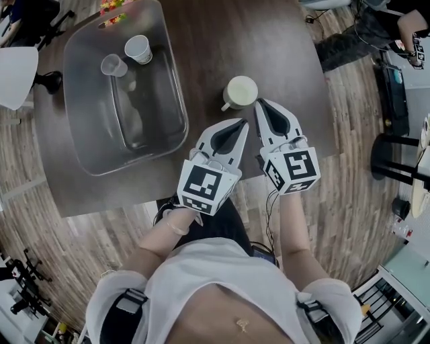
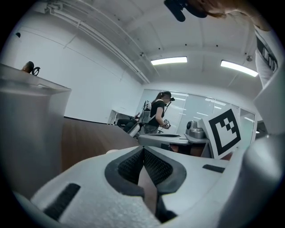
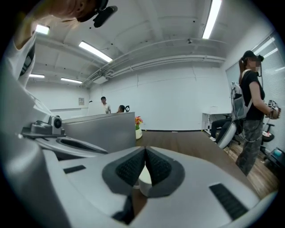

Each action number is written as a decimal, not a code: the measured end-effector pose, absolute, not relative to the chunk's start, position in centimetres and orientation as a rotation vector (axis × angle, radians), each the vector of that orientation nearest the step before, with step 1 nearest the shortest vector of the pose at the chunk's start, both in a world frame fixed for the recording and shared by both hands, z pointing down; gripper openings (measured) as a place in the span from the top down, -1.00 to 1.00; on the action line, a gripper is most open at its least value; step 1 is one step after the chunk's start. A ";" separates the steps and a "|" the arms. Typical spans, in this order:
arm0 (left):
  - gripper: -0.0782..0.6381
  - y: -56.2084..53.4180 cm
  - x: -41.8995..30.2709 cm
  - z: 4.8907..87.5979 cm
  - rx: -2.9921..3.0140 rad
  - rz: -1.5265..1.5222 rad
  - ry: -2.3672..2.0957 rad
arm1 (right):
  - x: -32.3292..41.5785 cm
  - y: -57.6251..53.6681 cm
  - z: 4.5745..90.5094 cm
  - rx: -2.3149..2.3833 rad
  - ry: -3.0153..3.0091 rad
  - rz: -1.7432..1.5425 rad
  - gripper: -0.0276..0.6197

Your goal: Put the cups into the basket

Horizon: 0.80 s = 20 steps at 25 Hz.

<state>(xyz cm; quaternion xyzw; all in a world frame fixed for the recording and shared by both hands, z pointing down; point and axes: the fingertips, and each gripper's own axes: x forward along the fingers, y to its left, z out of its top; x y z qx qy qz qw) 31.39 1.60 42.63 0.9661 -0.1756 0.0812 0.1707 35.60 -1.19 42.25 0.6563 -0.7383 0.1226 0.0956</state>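
A cream mug (image 1: 240,92) stands on the dark wooden table (image 1: 269,47), just right of the grey translucent basket (image 1: 84,134). Inside the basket are a clear plastic cup (image 1: 114,65) and a white paper cup (image 1: 138,49). My right gripper (image 1: 260,103) is shut and empty, its tip beside the mug's right side; in the right gripper view the mug (image 3: 144,181) shows pale just behind the shut gripper (image 3: 145,151). My left gripper (image 1: 243,123) is shut and empty too, a little nearer than the mug. In the left gripper view its pads (image 2: 153,167) meet, with the basket's wall (image 2: 26,133) at the left.
The table's near edge (image 1: 148,201) runs under both grippers. A flower pot (image 1: 113,9) stands at the table's far end. A white chair (image 1: 15,75) is at the left, a black stool (image 1: 396,161) at the right. A person (image 3: 251,116) stands beyond the table's right side.
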 end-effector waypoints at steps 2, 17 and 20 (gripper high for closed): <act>0.76 1.3 31.5 42.9 2.737 0.231 -0.507 | 35.4 -1.7 42.4 1.843 -2.239 0.334 0.87; 0.76 0.3 30.5 45.0 2.678 0.271 -0.529 | 32.7 -3.8 47.9 0.905 -2.213 0.272 -0.27; 0.76 0.0 30.2 45.5 2.666 0.273 -0.527 | 32.9 -4.5 49.4 0.775 -2.134 0.252 -0.34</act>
